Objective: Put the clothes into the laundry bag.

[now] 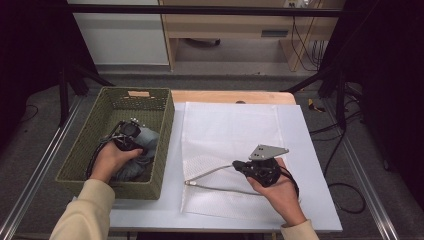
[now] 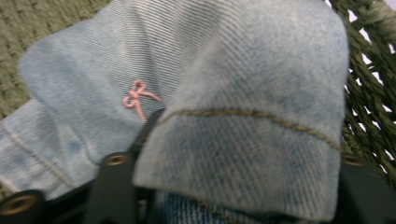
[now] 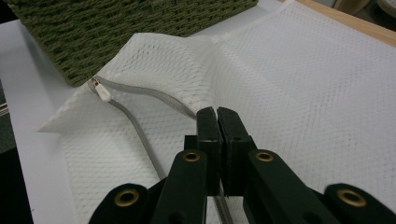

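the left gripper (image 1: 131, 134) is down inside the green woven basket (image 1: 87, 145), at its middle, plunged into a bundle of pale blue denim (image 2: 261, 88). in the left gripper view the denim bulges up between the 2 black jaws, which stand about half apart with a thick fold wedged between them and pressing against both; the cloth carries a small pink embroidered bow (image 2: 137, 98) just beyond the left jaw, and a tan seam crosses the fold. the basket's weave shows close behind and to the right of the cloth.

the right gripper (image 3: 217, 114) sits on the white mesh laundry bag (image 1: 230, 130) spread on the table (image 1: 320, 200) to the right of the basket. its jaws are pressed together, pinching the upper edge of the bag's opening right at the grey zipper (image 3: 140, 135) and lifting that edge a little. the zipper runs away from the tips toward the basket, ending in a white pull tab (image 3: 102, 91) near the bag's corner.
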Demonstrator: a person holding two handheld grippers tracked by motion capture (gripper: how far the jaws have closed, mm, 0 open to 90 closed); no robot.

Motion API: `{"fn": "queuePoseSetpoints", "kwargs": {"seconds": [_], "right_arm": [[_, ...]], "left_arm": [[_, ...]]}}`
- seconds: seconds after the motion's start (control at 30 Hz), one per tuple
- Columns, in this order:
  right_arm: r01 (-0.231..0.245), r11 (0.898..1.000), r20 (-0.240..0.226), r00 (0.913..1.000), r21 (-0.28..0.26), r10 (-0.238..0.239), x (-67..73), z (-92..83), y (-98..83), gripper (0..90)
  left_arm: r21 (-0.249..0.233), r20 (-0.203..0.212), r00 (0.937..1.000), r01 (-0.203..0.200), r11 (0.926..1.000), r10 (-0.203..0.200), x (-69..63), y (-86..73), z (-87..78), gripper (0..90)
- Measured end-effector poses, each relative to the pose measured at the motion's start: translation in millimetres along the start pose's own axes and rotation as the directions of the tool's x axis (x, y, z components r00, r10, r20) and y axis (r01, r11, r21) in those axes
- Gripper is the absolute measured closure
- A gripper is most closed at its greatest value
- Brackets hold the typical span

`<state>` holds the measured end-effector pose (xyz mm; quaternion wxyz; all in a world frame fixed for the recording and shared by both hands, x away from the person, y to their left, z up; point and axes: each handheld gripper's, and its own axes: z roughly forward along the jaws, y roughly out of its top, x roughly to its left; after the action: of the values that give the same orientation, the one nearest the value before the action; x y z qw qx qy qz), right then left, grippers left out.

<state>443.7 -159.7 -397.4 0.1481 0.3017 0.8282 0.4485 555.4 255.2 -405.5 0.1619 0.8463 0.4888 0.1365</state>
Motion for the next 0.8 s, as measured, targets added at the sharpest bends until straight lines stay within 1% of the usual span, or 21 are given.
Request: {"fn": "queuePoseSetpoints", "kwargs": {"seconds": [0.07, 0.13, 0.17, 0.2, 0.23, 0.27, 0.3, 0.33, 0.4, 0.43, 0.47, 0.5, 0.6, 0.63, 0.67, 0.73, 0.77, 0.8], "right_arm": [[-0.005, 1.0, 0.001, 1.0, -0.005, 0.005, -1.1, -1.7, 0.2, 88.6], [-0.009, 1.0, 0.012, 0.9999, 0.003, 0.009, -2.5, -2.4, 0.2, 88.7], [-0.015, 1.0, 0.017, 0.9997, 0.005, 0.015, -3.2, -2.3, 0.3, 88.8], [-0.015, 1.0, 0.014, 0.9998, 0.004, 0.015, -3.8, -2.3, 0.4, 88.8], [-0.015, 1.0, 0.014, 0.9998, 0.004, 0.015, -3.8, -2.3, 0.4, 88.8], [-0.025, 1.0, -0.003, 0.9997, -0.001, 0.025, -4.7, -2.2, 1.2, 88.8], [-0.026, 1.0, -0.005, 0.9997, 0.003, 0.026, -4.8, -2.2, 1.7, 88.8], [-0.02, 1.0, -0.003, 0.9998, 0.004, 0.02, -5.0, -1.9, 2.2, 88.8], [-0.013, 1.0, 0.003, 0.9999, 0.008, 0.013, -4.6, -2.4, 3.2, 88.9], [-0.013, 1.0, 0.003, 0.9999, 0.008, 0.013, -4.6, -2.4, 3.2, 88.9], [-0.003, 1.0, 0.006, 1.0, 0.008, 0.003, -3.6, -3.9, 5.4, 88.9], [-0.006, 1.0, 0.006, 1.0, 0.007, 0.006, -2.9, -4.4, 6.3, 89.0], [0.003, 1.0, 0.007, 1.0, 0.008, -0.003, -0.3, -5.0, 9.3, 89.0], [0.006, 1.0, 0.006, 1.0, 0.006, -0.006, 0.4, -5.1, 10.1, 89.1], [0.006, 1.0, 0.006, 1.0, 0.006, -0.006, 0.4, -5.1, 10.1, 89.1], [-0.001, 1.0, -0.002, 1.0, 0.01, 0.001, 0.5, -4.3, 11.4, 89.1], [-0.002, 1.0, -0.005, 1.0, 0.01, 0.002, -0.1, -3.5, 12.4, 89.2], [-0.004, 1.0, -0.007, 1.0, 0.012, 0.004, -0.3, -2.8, 13.8, 89.2]], "left_arm": [[0.002, -0.018, 0.9998, 0.009, 1.0, -0.009, 0.5, 1.2, -5.8, 55.1], [-0.005, -0.022, 0.9997, 0.013, 0.9999, -0.014, 0.6, 1.0, -9.0, 57.8], [-0.013, -0.024, 0.9997, -0.004, 0.9999, 0.004, 0.0, 0.3, -15.4, 58.7], [-0.032, -0.025, 0.9997, -0.004, 0.9995, 0.003, 0.3, -1.1, -20.3, 59.2], [-0.032, -0.025, 0.9997, -0.004, 0.9995, 0.003, 0.3, -1.1, -20.3, 59.5], [-0.055, -0.026, 0.9996, 0.002, 0.9985, -0.003, 2.6, -3.3, -30.4, 60.1], [-0.067, -0.027, 0.9996, 0.001, 0.9977, -0.003, 3.8, -4.1, -34.5, 60.5], [-0.1, -0.028, 0.9995, 0.008, 0.9949, -0.011, 5.6, -6.5, -41.1, 61.0], [-0.147, -0.022, 0.9996, 0.016, 0.989, -0.019, 7.6, -11.1, -49.2, 61.7], [-0.147, -0.022, 0.9996, 0.016, 0.989, -0.019, 7.6, -11.1, -49.2, 61.9], [-0.189, -0.027, 0.9995, 0.012, 0.9819, -0.018, 8.4, -15.2, -54.5, 62.1], [-0.199, -0.025, 0.9996, 0.011, 0.9799, -0.016, 8.7, -16.6, -56.4, 62.2], [-0.247, -0.025, 0.9996, 0.005, 0.9691, -0.011, 8.0, -21.4, -62.4, 62.5], [-0.253, -0.025, 0.9997, 0.001, 0.9674, -0.008, 7.8, -22.1, -64.3, 62.6], [-0.253, -0.025, 0.9997, 0.001, 0.9674, -0.008, 7.8, -22.1, -64.3, 62.7], [-0.298, -0.027, 0.9996, -0.005, 0.9546, -0.003, 7.5, -25.6, -72.8, 62.8], [-0.298, -0.027, 0.9996, -0.005, 0.9546, -0.003, 7.5, -25.6, -72.8, 62.9], [-0.314, -0.027, 0.9996, -0.01, 0.9493, 0.002, 6.5, -27.6, -77.3, 62.9]]}}
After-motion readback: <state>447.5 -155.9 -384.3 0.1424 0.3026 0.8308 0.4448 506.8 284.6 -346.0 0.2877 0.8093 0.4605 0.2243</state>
